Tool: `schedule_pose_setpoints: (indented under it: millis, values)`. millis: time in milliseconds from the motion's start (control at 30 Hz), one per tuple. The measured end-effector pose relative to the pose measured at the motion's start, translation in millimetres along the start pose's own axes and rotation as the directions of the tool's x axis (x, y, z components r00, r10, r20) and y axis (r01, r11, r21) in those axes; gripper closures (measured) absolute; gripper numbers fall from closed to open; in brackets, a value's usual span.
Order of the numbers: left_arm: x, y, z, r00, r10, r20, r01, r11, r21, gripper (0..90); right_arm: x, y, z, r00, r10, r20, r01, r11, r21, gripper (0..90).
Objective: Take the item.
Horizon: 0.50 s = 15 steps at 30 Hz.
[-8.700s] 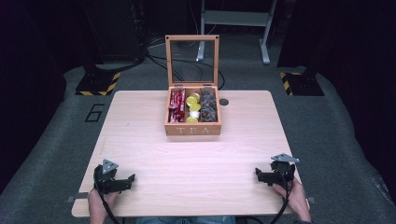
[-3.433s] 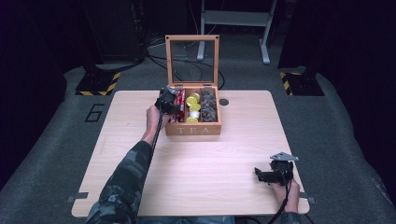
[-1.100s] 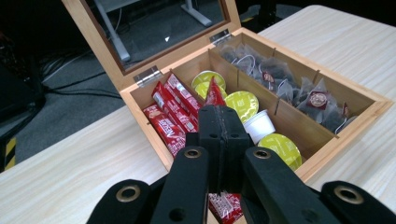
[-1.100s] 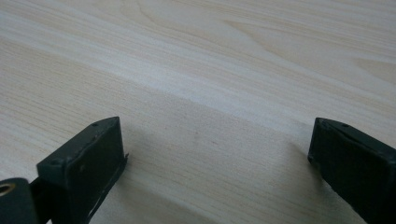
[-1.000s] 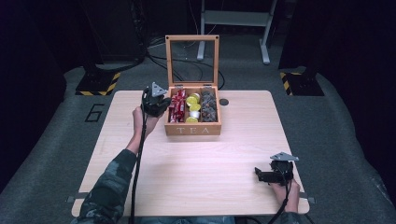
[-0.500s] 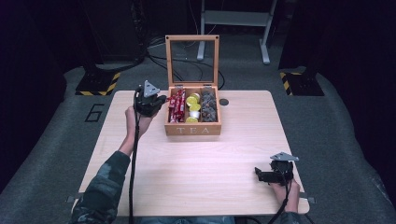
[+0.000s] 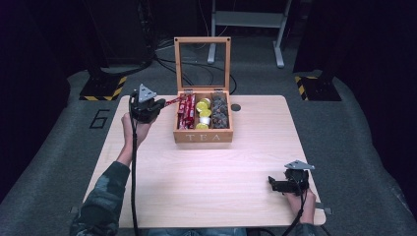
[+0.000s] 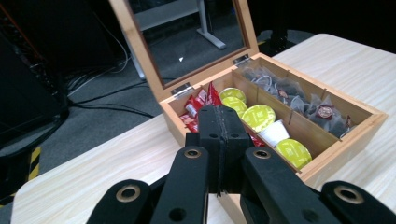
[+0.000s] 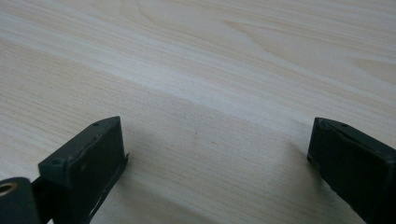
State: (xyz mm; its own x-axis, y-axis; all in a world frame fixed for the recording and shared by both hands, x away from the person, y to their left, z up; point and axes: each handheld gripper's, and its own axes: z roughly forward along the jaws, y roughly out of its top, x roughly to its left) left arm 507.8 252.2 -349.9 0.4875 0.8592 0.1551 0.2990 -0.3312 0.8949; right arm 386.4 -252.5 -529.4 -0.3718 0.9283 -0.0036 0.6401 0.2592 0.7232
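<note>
Pale tabletop [image 7: 206,172] carries an open tea box [image 7: 202,135]. Left hand-held gripper [image 7: 162,104], jaws pressed together, pinches a red sachet [image 7: 172,101] just left of the box, lifting it clear; right hand-held gripper [image 7: 273,184] rests spread, well away.

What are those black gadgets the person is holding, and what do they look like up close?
Each hand holds a black two-jaw gripper. The left gripper and the right gripper both carry a grey three-cornered plate on top and trail a black cable. In the left gripper view, metal-ringed pivot holes mark the black linkage arms. The left sleeve is a camouflage pattern.
</note>
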Motion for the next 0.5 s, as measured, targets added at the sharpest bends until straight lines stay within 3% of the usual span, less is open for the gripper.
schedule_pose_setpoints:
  millis: [500]
  values:
    - [18.2,-12.1,-16.9,0.9985,-0.037,-0.041,0.037,0.9992,-0.015,89.7,0.0,0.0,0.0,1.0,0.001,0.001,-0.001,1.0,-0.001,3.2]
